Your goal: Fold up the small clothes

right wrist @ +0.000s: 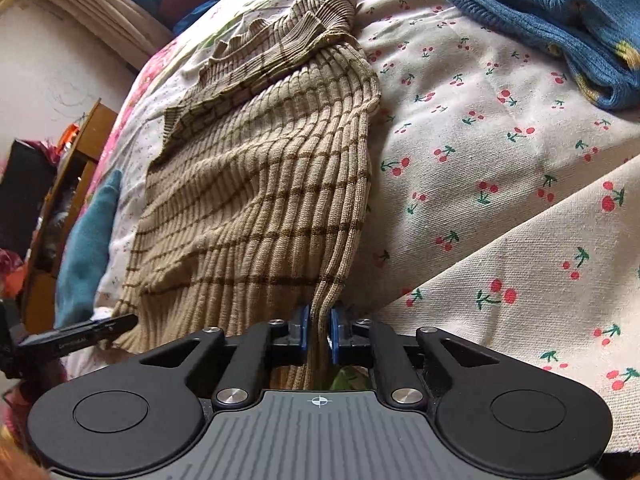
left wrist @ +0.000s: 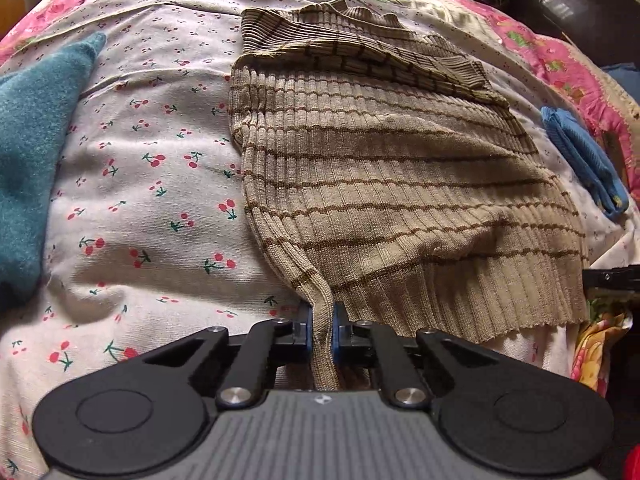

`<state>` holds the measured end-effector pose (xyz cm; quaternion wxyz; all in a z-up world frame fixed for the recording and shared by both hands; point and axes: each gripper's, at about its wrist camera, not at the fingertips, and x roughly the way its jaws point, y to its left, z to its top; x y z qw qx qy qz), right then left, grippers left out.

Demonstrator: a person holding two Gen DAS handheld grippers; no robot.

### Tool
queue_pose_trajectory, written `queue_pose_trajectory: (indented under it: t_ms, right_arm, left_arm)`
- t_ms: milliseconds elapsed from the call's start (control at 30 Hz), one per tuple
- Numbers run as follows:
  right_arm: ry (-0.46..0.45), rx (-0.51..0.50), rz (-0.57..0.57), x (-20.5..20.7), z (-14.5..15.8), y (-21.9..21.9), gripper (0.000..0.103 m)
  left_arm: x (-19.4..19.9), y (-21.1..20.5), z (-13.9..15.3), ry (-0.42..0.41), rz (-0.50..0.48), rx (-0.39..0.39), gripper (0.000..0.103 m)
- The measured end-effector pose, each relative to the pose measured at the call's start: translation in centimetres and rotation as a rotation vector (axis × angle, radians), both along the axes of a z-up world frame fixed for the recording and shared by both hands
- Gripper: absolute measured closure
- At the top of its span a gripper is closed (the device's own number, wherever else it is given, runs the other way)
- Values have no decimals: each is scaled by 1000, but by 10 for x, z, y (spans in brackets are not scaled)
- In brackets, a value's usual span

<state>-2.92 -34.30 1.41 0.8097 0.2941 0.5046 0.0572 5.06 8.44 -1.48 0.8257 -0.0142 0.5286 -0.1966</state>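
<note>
A beige ribbed knit top with thin brown stripes (left wrist: 380, 160) lies on the cherry-print sheet (left wrist: 152, 184), its sleeves folded across the far end. My left gripper (left wrist: 323, 320) is shut on the near left corner of its hem. In the right wrist view the same top (right wrist: 260, 184) stretches away from me, and my right gripper (right wrist: 319, 320) is shut on the near right corner of its hem. The left gripper's finger (right wrist: 80, 334) shows at the left edge of the right wrist view, and the right gripper's finger (left wrist: 612, 278) at the right edge of the left wrist view.
A teal fuzzy cloth (left wrist: 32, 152) lies left of the top. A folded blue knit garment (left wrist: 584, 160) lies to the right, also in the right wrist view (right wrist: 560, 20). A pink floral blanket (left wrist: 560, 60) borders the sheet. A wooden shelf (right wrist: 68, 184) stands beyond the bed.
</note>
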Motion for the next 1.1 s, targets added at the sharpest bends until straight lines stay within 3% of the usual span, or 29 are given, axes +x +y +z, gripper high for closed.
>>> queue_pose_trajectory:
  t_ms: [133,300,467,567,767,933,1100]
  right_arm:
    - [-58,145,-66,-7,10,-9,96]
    - [-200,312,-135,1,42,-15,97]
    - [-370,417,-216,38,79,-27,97]
    - [-433,438,-280,75,88,-35,97]
    - [-413,374,-438,173,67,-54,97]
    - [-338,299,-551,232,26,-65,98]
    - [-289,171,-593,260,-2,-70,98]
  left_arm:
    - [1,15,11,-3,64,-164,83]
    - [14,20,36,-58,120,-365,83]
    - [49,26,56,-137,201,-554,83]
    - [82,29,63,-184,256,-622,83]
    - [170,31,54,-237,369,-635,83]
    - [240,26,17,-204,455,-578,83]
    - [284,15,-25,-154,496,-472,83]
